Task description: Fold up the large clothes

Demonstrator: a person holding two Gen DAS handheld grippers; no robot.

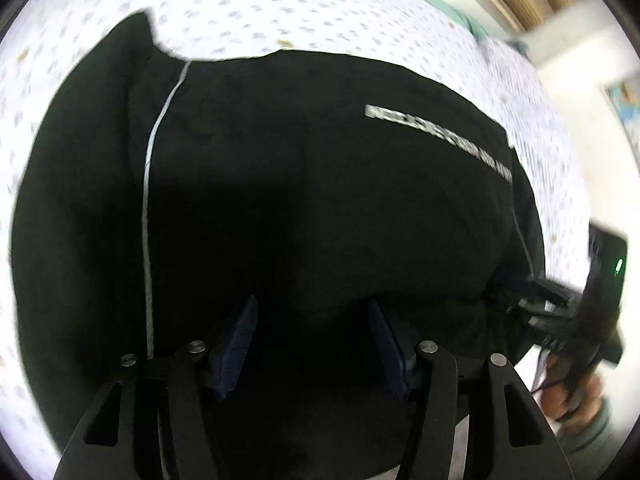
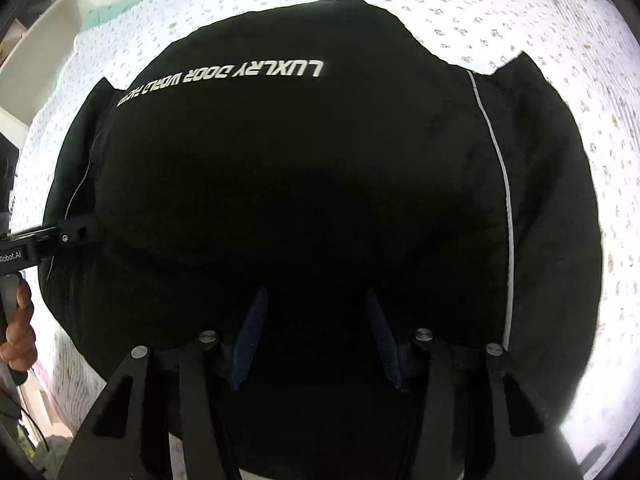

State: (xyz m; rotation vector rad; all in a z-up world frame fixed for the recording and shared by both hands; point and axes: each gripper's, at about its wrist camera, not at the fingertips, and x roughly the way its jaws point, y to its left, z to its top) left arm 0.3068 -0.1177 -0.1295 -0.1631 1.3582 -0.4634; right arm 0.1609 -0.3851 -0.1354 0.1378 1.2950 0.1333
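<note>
A large black garment (image 1: 304, 184) with white piping and a line of white lettering lies spread on a patterned bedsheet (image 1: 248, 4). It fills the right wrist view too (image 2: 304, 168). My left gripper (image 1: 312, 312) is open, its blue pads apart, just above the garment's near edge. My right gripper (image 2: 316, 300) is also open over the near edge, blue pads apart. The right gripper shows at the right of the left wrist view (image 1: 516, 300), against the garment's side. The left gripper shows at the left of the right wrist view (image 2: 86, 232), against the garment's other side.
The white sheet with small printed motifs (image 2: 520, 12) surrounds the garment. A teal border (image 1: 460, 12) marks the bed's far edge. Wooden furniture and a white wall (image 1: 560, 0) stand beyond it. White shelving (image 2: 36, 48) stands at the left.
</note>
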